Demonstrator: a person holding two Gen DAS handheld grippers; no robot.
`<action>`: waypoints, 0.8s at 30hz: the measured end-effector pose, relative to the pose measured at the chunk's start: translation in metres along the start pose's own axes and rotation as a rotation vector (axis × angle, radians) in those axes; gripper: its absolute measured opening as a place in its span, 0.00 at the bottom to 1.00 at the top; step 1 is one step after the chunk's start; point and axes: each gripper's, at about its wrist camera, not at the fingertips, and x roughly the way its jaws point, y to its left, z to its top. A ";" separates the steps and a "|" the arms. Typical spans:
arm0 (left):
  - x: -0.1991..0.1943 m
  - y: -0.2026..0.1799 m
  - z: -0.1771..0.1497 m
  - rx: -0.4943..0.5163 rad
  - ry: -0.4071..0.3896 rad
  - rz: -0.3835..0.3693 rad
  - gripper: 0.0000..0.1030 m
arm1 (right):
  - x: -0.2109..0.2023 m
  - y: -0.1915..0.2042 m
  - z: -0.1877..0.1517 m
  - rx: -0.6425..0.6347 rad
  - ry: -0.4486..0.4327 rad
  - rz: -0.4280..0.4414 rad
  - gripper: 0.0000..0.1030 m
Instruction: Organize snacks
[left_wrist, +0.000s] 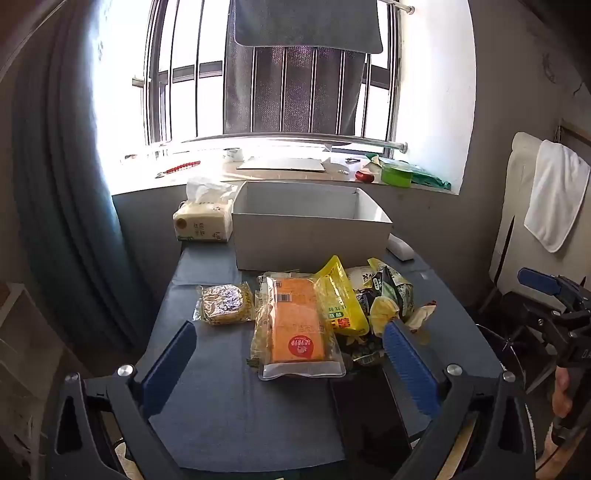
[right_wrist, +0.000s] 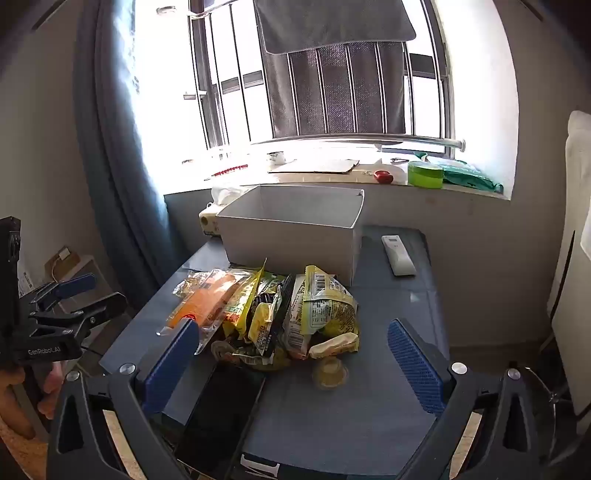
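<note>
On the table, just in front of the white box, lies the snack heap: an orange pack, yellow bags, a foil-wrapped cake set apart at the left, and a small jelly cup near the front. The box looks empty, so sorting seems not yet begun. The left gripper and right gripper both hover with fingers wide apart, holding nothing. A dark phone lies at the near edge by the heap, a remote beside the box, a tissue pack behind it.
</note>
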 end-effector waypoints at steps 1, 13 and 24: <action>-0.001 0.001 0.000 0.002 0.001 0.001 1.00 | 0.000 0.000 0.000 -0.003 -0.002 -0.004 1.00; -0.002 -0.007 0.003 -0.004 0.033 -0.006 1.00 | -0.004 0.002 0.001 -0.004 -0.007 -0.004 1.00; -0.002 -0.007 0.004 -0.006 0.039 -0.014 1.00 | -0.006 0.001 0.001 0.003 -0.006 -0.002 1.00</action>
